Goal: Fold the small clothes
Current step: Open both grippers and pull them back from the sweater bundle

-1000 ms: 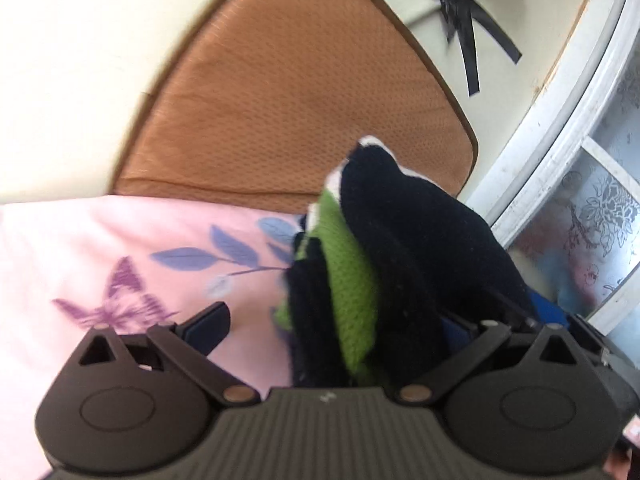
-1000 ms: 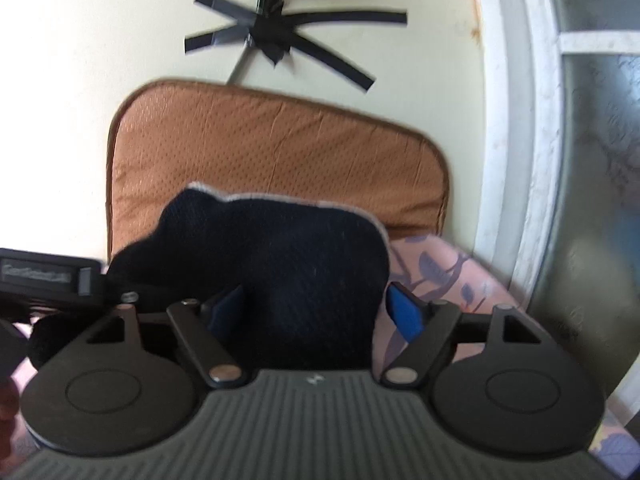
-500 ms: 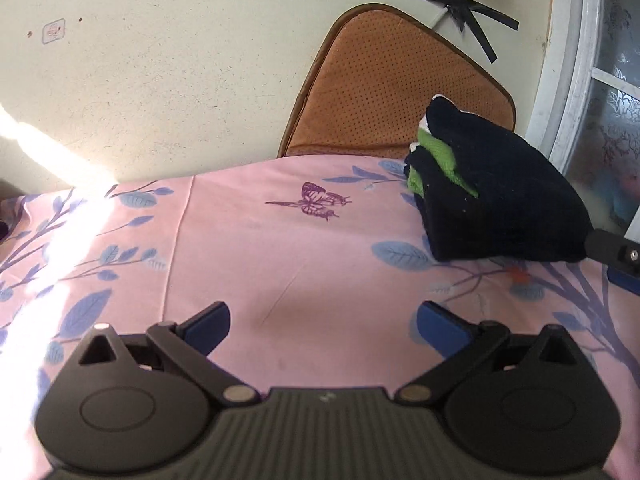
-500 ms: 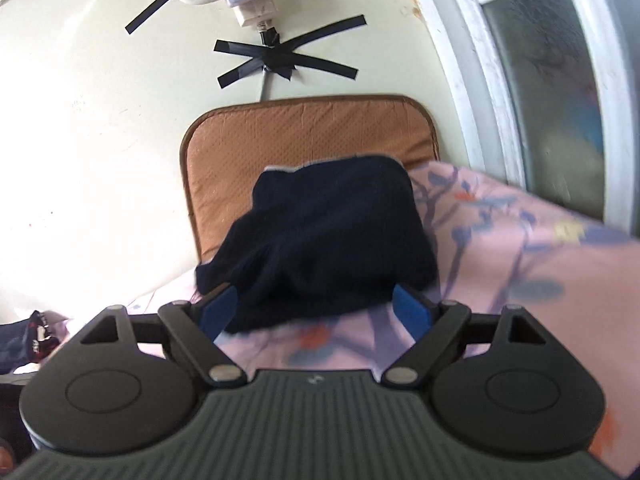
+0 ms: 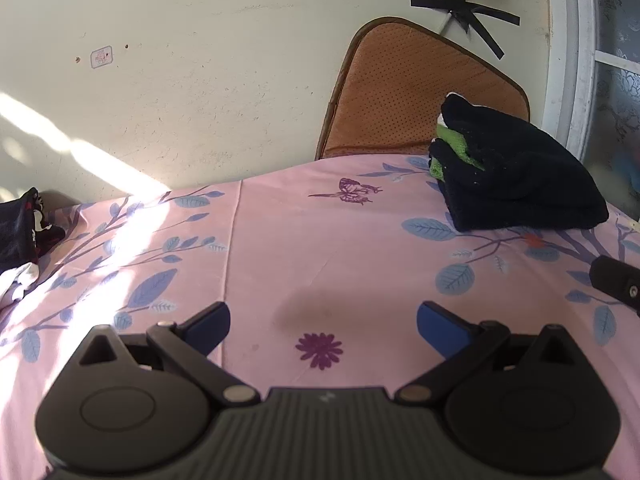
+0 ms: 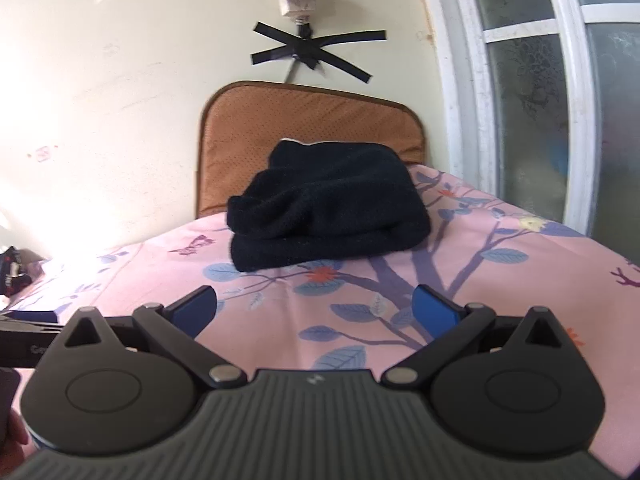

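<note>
Sitting folded at far right of pink floral bedsheet [image 5: 320,248]: black knit garment with green layer [image 5: 516,184], against brown perforated cushion [image 6: 304,128]. Left gripper [image 5: 323,322] released, empty. Right gripper [image 6: 314,308] opening, nothing between jaws. Dark crumpled clothes [image 5: 20,224] far left look unfolded, likely next.

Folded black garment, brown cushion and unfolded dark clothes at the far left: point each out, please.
folded black garment [image 6: 328,208], right wrist view, top layer of the fold.
brown cushion [image 6: 256,128], right wrist view, upper face against the wall.
unfolded dark clothes [image 5: 20,228], left wrist view, dark patterned part.
</note>
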Demonstrator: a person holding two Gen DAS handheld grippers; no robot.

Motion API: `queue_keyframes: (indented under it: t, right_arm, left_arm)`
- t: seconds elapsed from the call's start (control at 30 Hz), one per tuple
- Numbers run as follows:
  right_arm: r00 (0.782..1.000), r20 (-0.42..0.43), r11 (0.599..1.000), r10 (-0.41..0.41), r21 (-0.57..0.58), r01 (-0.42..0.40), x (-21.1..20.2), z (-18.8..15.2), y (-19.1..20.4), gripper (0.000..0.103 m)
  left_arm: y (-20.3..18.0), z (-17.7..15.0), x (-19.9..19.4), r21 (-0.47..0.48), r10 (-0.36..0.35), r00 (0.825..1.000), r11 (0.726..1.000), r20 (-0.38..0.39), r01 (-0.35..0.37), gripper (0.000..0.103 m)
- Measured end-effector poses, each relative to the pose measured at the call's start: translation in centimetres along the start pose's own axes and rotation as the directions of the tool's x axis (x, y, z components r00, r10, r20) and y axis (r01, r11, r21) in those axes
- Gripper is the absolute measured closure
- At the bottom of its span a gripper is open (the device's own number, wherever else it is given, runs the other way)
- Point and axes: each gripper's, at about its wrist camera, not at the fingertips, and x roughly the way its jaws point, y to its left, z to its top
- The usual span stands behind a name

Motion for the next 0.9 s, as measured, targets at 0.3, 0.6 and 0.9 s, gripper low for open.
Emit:
queue_keyframes:
  t: [0.3,0.6,0.9]
  right_arm:
    - [1.000,0.021,1.000,0.003,0.006,-0.003,-0.4,-0.2,-0.2,0.000]
    - [1.000,0.027,1.000,-0.005,0.021,0.005,-0.6,-0.2,-0.3,0.000]
    - [0.999,0.034,0.999,0.008,0.031,-0.009,-0.8,-0.2,-0.3,0.000]
  left_arm:
    - [-0.6,0.0,0.0,0.035,0.022,1.000,0.999,0.003,-0.022,0.000]
    - [-1.2,-0.1,-0.1,0.077,0.049,0.999,0.996,0.013,-0.050,0.000]
    - [-0.8,-0.2,-0.7,0.045,0.011,0.999,0.999,0.048,-0.013,0.000]
